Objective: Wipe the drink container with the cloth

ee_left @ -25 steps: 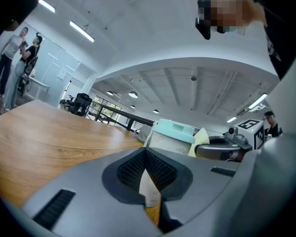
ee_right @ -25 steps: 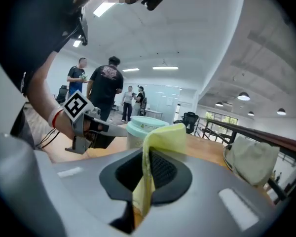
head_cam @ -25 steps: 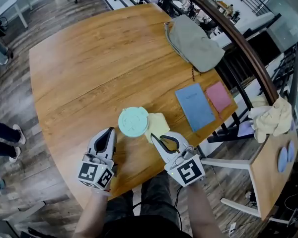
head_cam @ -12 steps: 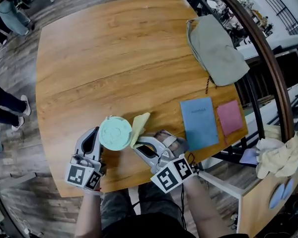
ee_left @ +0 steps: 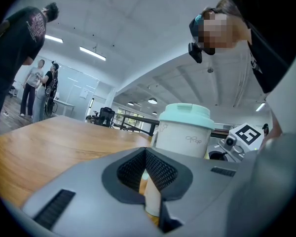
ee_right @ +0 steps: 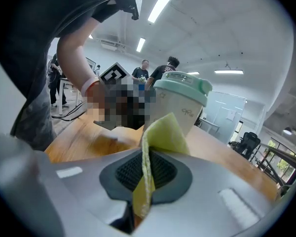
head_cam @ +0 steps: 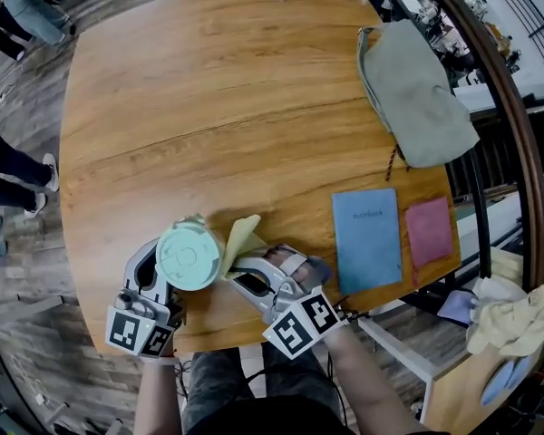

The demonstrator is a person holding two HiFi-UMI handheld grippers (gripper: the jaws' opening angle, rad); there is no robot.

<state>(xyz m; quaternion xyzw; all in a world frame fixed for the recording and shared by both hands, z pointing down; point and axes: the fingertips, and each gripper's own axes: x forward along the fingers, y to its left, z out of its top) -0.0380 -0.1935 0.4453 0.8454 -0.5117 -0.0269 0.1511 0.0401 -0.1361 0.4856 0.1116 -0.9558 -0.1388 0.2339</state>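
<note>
Two grippers meet near the front edge of the wide wooden desk (head_cam: 208,107), and the wipe looks about to start rather than under way. The left gripper (head_cam: 152,265) has its jaws drawn nearly together on a pale strip of the drink container (head_cam: 188,256), an upright white cup with a mint-green lid and faint print. The right gripper (head_cam: 240,277) pinches the folded yellow cloth (head_cam: 238,238), whose free corner stands just beside the cup. Next, I judge, it must press that corner on and rub.
</note>
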